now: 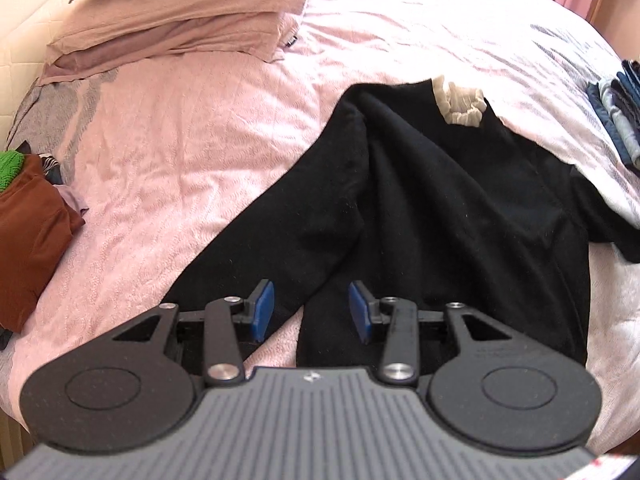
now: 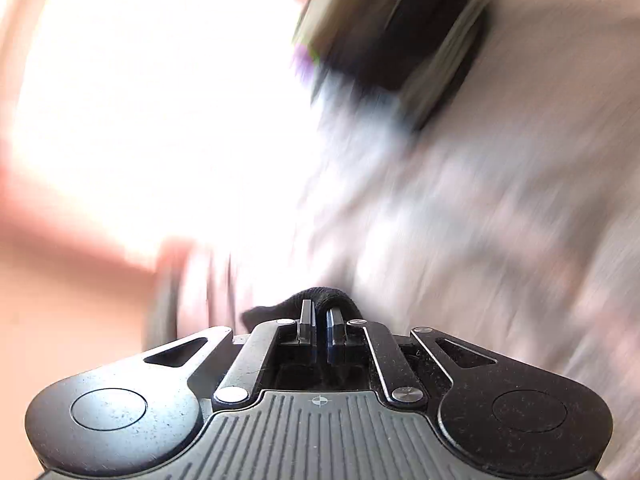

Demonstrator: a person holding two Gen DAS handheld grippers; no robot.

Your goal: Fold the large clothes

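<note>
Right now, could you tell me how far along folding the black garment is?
Done: the black garment lies spread on the pink bed cover, one sleeve laid across its body. In hand: the right gripper is pinching black fabric; the left gripper hovers open. Left: the remaining folds.

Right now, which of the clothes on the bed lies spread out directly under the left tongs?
The black sweater, with a cream ruffled collar. The brown garment and the folded denim pile lie away at the bed's edges.

A matt black knit sweater [image 1: 440,200] is lying on a crinkled pink cotton-like bedspread [image 1: 180,152]. The left gripper [image 1: 311,312] is showing matt black plastic arms, shiny metal rivets and smooth blue pads [image 1: 262,308], possibly rubber.
</note>
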